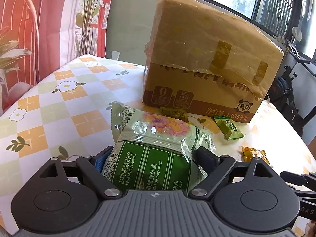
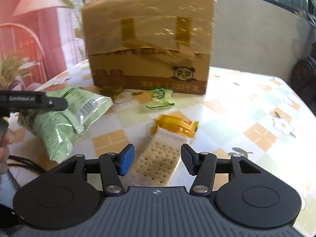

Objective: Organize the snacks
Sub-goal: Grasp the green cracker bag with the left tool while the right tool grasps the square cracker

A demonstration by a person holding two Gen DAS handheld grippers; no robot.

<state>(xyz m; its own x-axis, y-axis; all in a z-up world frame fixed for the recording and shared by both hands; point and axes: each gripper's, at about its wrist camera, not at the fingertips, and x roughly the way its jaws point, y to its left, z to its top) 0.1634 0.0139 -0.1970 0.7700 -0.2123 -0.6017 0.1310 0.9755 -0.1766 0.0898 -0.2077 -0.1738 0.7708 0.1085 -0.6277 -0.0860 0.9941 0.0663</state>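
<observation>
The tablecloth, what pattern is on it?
Orange, green and white checks with white flowers, clearest in the right wrist view.

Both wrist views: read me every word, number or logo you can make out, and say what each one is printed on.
"VEGETABLE PAIRING", "HIGH DIETARY FIBER", "多种蔬菜搭配": green snack bag in the left gripper.
"20261003": date stamp on that bag; the line above is partly hidden.
"净含量:1.035千克", "0", "PP" panda logo: cardboard box.
"GenRobot.AI": left gripper's arm in the right wrist view, blurred.
Small green packet: unreadable.
Box's large lettering: covered by tape.
</observation>
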